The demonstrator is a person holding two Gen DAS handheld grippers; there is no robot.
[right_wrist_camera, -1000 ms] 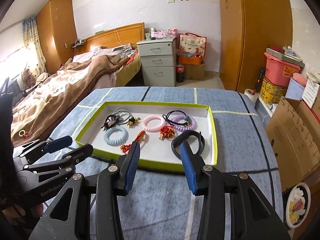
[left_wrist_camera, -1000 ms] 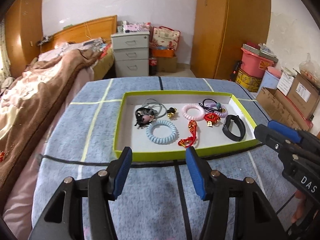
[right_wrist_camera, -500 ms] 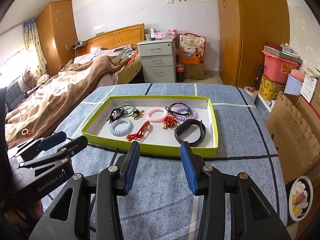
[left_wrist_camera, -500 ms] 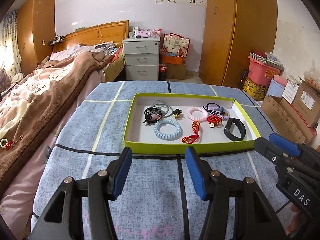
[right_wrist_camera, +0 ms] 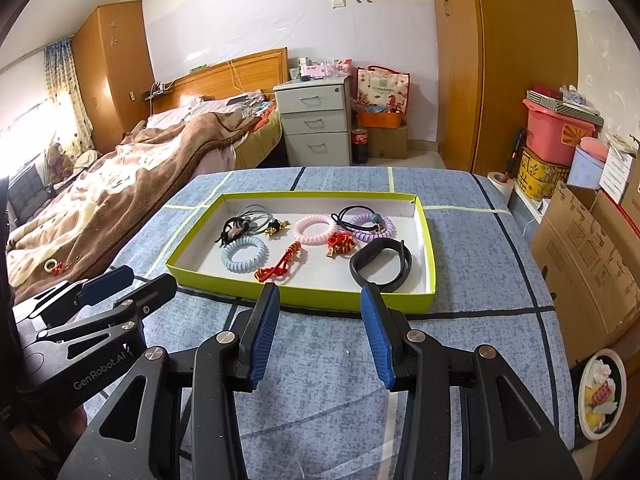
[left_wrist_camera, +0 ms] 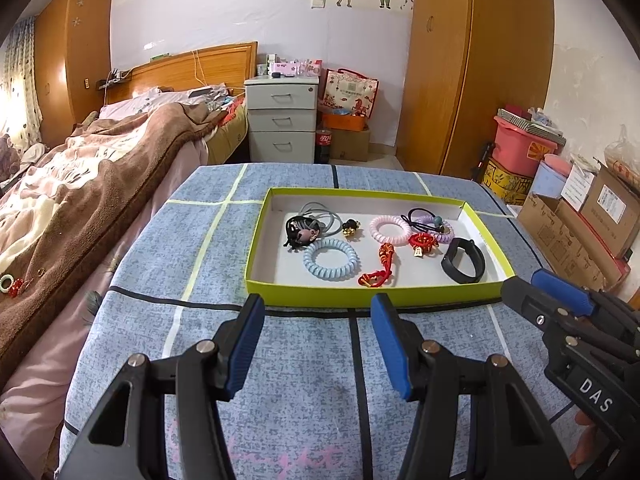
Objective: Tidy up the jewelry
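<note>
jewelry pieces lie spread in the shallow green-rimmed white tray [left_wrist_camera: 256, 256], straight ahead of both pairs of jaws and well apart from them: a pale blue spiral hair tie [left_wrist_camera: 331, 259], a red knotted charm [left_wrist_camera: 382, 266], a pink spiral hair tie [right_wrist_camera: 314, 229] and a black wristband [right_wrist_camera: 382, 265], each with bare tray around it, probably so that each sits apart for easy picking. the left gripper [left_wrist_camera: 316, 346] and right gripper [right_wrist_camera: 318, 336] hover over the blue checked cloth [left_wrist_camera: 180, 264], jaws spread and empty.
</note>
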